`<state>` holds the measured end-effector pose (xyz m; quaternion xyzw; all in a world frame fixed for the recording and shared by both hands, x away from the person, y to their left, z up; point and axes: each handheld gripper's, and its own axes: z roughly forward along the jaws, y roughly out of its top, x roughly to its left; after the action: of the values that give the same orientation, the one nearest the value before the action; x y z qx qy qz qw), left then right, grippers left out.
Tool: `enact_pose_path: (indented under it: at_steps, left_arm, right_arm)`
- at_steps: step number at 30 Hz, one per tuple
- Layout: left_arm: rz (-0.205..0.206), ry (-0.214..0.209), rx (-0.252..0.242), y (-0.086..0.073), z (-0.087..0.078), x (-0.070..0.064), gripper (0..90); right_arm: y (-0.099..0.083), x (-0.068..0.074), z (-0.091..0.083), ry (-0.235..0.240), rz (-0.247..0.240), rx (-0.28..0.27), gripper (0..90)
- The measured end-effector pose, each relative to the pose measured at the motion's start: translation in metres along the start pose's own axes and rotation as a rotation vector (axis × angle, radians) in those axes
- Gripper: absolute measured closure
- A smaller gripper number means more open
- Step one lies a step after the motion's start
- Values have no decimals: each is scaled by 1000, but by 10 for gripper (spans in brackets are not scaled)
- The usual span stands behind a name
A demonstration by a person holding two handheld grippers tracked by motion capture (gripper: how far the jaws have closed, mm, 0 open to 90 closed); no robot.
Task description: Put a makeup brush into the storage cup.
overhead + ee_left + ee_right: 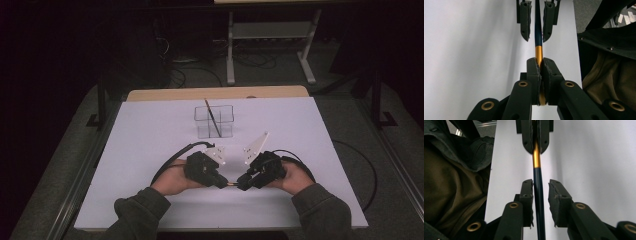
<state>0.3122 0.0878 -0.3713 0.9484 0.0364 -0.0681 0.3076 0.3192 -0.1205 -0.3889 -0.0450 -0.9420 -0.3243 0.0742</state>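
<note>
White counter (150, 150) carries a clear two-compartment holder (214, 121) at centre-back, a thin dark stick (212, 117) leaning in it — well apart from both claws, nothing between. Near the front edge, left claw (223, 183) and right claw (241, 185) meet tip to tip over a pen (538, 32), dark blue with a gold section. Left claw clenched on the gold end; right claw released, jaws either side of the blue barrel. Pen's ends hidden by jaws — no writing readable.
</note>
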Motion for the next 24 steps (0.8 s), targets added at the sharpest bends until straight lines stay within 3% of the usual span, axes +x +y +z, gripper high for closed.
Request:
enact_pose_path:
  at_steps: [5,9,20,24]
  left_arm:
    - [18,16,30,4,-2,-1,841]
    - [12,19,25,6,-5,-1,841]
    - [14,18,16,11,-7,-3,839]
    - [-7,22,4,11,-9,-3,770]
  right_arm:
    - [13,1,0,2,-26,15,736]
    - [21,1,0,10,-40,31,785]
    - [23,2,4,20,-46,52,822]
    - [22,1,4,29,-41,56,825]
